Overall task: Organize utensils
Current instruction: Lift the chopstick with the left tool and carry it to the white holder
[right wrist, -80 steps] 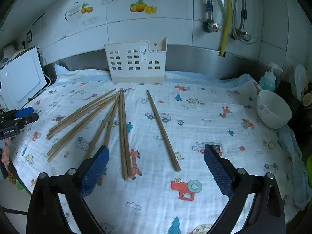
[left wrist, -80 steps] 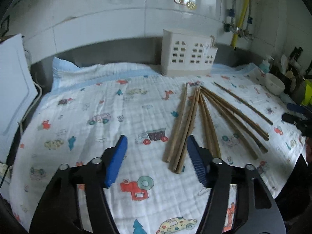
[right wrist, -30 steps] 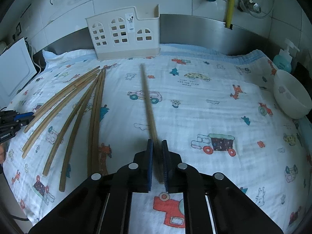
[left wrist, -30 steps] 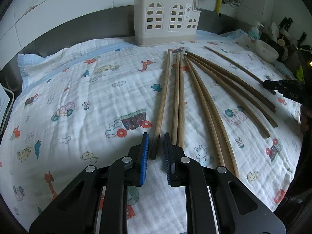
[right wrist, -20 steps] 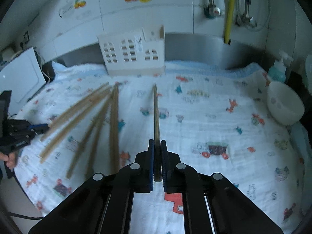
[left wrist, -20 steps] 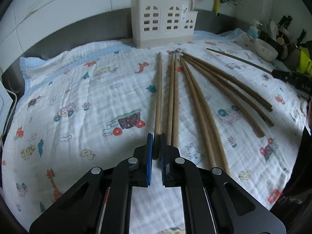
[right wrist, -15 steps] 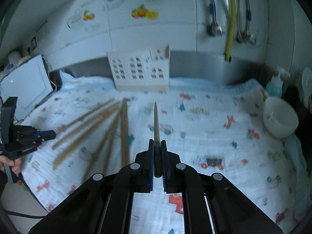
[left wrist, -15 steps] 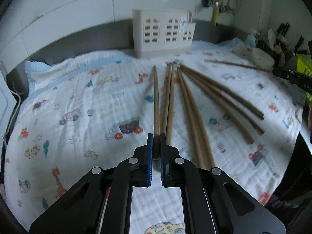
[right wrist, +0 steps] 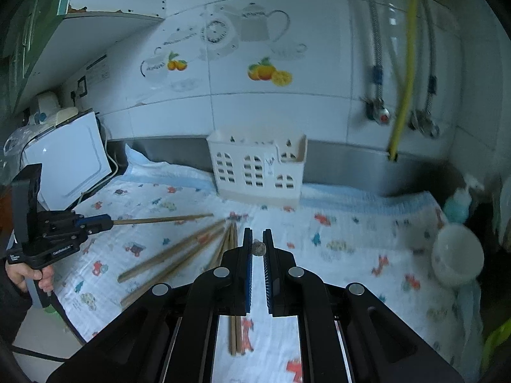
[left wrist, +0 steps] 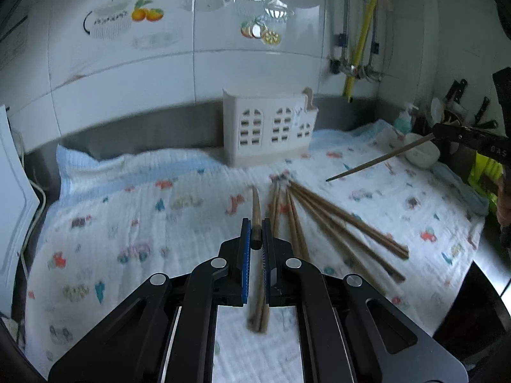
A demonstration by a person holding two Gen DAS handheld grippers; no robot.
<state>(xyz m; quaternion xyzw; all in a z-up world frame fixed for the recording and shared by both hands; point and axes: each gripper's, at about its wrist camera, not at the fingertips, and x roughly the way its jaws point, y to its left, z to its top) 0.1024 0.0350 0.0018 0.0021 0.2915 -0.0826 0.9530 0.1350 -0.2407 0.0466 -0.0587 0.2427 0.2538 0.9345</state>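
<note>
My left gripper [left wrist: 255,228] is shut on one wooden chopstick [left wrist: 255,201], held off the cloth and pointing toward the white utensil holder [left wrist: 270,131] at the back wall. Its shape from the side shows in the right wrist view, where the left gripper [right wrist: 107,222] carries that chopstick [right wrist: 159,220] level. My right gripper [right wrist: 257,239] is shut on a second chopstick [right wrist: 258,247], seen end-on. In the left wrist view the right gripper [left wrist: 436,134] holds this darker chopstick [left wrist: 377,161] above the cloth. Several chopsticks [left wrist: 335,223] lie fanned on the cloth.
A printed white cloth [left wrist: 143,223] covers the counter. A white bowl [right wrist: 456,258] and a teal soap bottle [right wrist: 458,206] stand at the right. A white appliance [right wrist: 67,166] sits at the left. Pipes and a yellow hose [right wrist: 402,95] run down the tiled wall.
Both grippers were open over the chopsticks, then each shut on one. Over the last second both have risen, lifting their chopsticks off the cloth and levelling toward the holder.
</note>
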